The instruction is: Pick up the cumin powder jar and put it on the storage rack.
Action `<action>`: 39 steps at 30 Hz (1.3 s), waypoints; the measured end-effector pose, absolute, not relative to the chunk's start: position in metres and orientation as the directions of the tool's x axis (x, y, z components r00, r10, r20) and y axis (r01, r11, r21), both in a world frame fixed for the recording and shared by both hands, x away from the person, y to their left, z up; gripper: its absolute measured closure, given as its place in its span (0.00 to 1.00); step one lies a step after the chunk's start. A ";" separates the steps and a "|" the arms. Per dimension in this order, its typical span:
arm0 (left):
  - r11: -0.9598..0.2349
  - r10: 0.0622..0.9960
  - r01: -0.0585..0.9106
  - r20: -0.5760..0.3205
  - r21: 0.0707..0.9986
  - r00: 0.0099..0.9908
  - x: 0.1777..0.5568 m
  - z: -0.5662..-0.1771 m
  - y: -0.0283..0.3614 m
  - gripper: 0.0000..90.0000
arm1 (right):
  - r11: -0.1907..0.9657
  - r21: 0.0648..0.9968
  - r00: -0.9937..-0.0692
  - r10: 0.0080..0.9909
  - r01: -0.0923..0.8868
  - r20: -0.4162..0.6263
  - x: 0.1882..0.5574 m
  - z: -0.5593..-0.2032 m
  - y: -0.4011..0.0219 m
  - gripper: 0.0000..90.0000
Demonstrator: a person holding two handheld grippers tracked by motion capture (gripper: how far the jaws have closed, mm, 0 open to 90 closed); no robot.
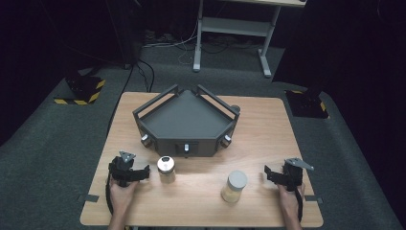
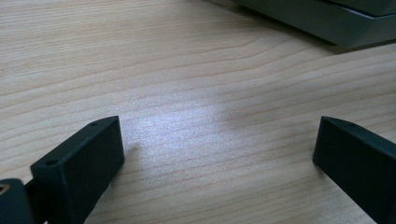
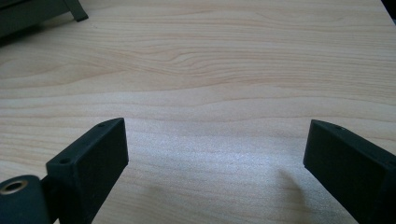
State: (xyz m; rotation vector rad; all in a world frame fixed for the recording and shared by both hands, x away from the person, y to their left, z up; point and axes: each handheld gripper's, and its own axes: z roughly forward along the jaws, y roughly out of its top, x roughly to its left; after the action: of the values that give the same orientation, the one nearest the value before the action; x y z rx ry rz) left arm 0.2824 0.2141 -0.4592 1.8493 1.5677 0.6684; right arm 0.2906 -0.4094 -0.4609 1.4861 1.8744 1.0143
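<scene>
A dark room with grey carpet surrounds a pale wooden surface (image 1: 268,120), with a white-legged stand behind it and yellow-and-black striped base plates on the floor to either side. Nothing of the work appears to be started: both jars stand free on the wood and the grey angular tray (image 1: 186,120) at the back of the surface is bare inside. At the left, the left hand-held gripper (image 1: 143,173) rests low on the surface in the person's left hand (image 1: 120,191), its jaws spread wide with only wood grain between them in the left gripper view (image 2: 219,149); a corner of the tray shows at the top of that view. Just beside it, to its right, stands the small glass jar with a silver lid (image 1: 166,167), close to the jaw tips but apart from them, in front of the tray. Further right stands the jar with a grey lid and yellowish contents (image 1: 234,187), between the two hands and nearer the right one. The right hand-held gripper (image 1: 269,173), held in the right hand (image 1: 289,194), is likewise spread apart and holds nothing, with bare wood ahead in the right gripper view (image 3: 215,149). Judging by this, picking up a jar and whatever follows are all left to do.
</scene>
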 end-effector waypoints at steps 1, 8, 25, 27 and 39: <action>-0.107 0.986 0.674 -0.012 0.731 0.169 0.282 -0.459 0.214 0.02 | 0.106 0.820 -0.248 0.968 0.563 0.045 0.290 -0.461 -0.410 0.06; -0.082 0.986 0.672 -0.040 0.736 0.164 0.282 -0.460 0.219 0.00 | 0.115 0.822 -0.250 0.968 0.557 0.034 0.289 -0.462 -0.408 0.05; -0.067 0.982 0.668 -0.070 0.741 0.176 0.280 -0.460 0.226 0.00 | 0.109 0.812 -0.248 0.968 0.574 0.046 0.293 -0.460 -0.410 0.05; -0.073 0.980 0.670 -0.072 0.739 0.186 0.279 -0.459 0.228 0.00 | 0.106 0.812 -0.247 0.968 0.574 0.048 0.293 -0.460 -0.410 0.05; -0.099 0.974 0.664 -0.066 0.742 0.219 0.269 -0.456 0.232 0.01 | 0.106 0.805 -0.244 0.969 0.584 0.049 0.295 -0.459 -0.409 0.05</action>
State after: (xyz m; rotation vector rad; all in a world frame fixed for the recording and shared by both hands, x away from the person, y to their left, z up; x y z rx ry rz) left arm 0.2686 0.2318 -0.4555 1.8368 1.5151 0.6009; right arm 0.2948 -0.4092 -0.4589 1.5086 1.8863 1.0010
